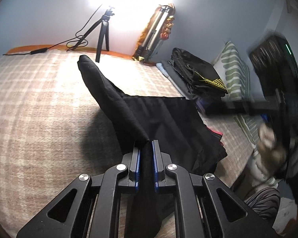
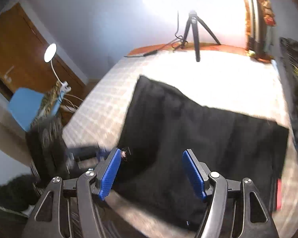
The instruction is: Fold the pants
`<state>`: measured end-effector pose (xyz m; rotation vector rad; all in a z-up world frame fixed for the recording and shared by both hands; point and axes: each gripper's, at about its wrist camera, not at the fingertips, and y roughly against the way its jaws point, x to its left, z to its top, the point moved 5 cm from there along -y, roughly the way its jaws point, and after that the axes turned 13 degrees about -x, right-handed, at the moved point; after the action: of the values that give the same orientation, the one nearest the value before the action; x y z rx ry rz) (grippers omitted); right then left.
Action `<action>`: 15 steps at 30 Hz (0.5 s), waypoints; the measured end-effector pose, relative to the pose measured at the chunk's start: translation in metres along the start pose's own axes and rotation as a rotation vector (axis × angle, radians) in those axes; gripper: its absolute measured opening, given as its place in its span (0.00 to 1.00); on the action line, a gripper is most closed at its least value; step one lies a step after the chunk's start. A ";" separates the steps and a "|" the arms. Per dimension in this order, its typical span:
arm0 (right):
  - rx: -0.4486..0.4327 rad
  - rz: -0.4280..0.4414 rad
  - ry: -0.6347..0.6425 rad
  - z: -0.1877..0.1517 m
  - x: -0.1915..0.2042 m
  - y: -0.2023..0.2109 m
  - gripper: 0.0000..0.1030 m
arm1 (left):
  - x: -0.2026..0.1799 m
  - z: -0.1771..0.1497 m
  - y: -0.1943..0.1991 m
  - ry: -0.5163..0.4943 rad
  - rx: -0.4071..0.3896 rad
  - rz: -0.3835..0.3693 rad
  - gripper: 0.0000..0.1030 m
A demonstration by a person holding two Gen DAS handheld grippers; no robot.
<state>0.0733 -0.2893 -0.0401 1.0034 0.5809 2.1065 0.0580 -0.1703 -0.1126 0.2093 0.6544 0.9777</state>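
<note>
We are pinching a fold of the black pants (image 1: 159, 119) between the pressed-together fingers of our left gripper (image 1: 146, 144), lifting a ridge of cloth off the checked blanket (image 1: 39, 99). The rest is lying flat on that blanket, in front of the tripod (image 1: 103, 33). Our right gripper (image 2: 152, 158) is hovering over the pants (image 2: 198, 138), spread wide, holding nothing.

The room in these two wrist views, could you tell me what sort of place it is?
Probably a bedroom: the black pants lie on a bed with a checked blanket, a leaf-print pillow sits by the wall, and a wooden door shows behind.
</note>
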 end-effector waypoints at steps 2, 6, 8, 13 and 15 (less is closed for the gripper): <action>0.014 0.009 -0.002 0.019 0.008 -0.019 0.66 | -0.002 0.001 0.000 -0.010 -0.004 0.000 0.08; 0.074 -0.002 0.046 0.043 0.026 -0.055 0.66 | -0.006 0.003 -0.001 -0.027 -0.007 -0.001 0.08; 0.114 -0.023 0.089 0.048 0.035 -0.075 0.66 | -0.007 0.004 -0.001 -0.028 -0.008 -0.002 0.08; 0.222 -0.118 0.149 0.051 0.046 -0.116 0.64 | -0.010 0.003 -0.002 -0.029 -0.009 -0.004 0.08; 0.266 -0.155 0.194 0.045 0.047 -0.129 0.47 | -0.010 0.003 -0.001 -0.031 -0.009 -0.005 0.08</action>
<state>0.1424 -0.1664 -0.0745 0.8688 1.0250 2.0360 0.0569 -0.1788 -0.1062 0.2145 0.6223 0.9702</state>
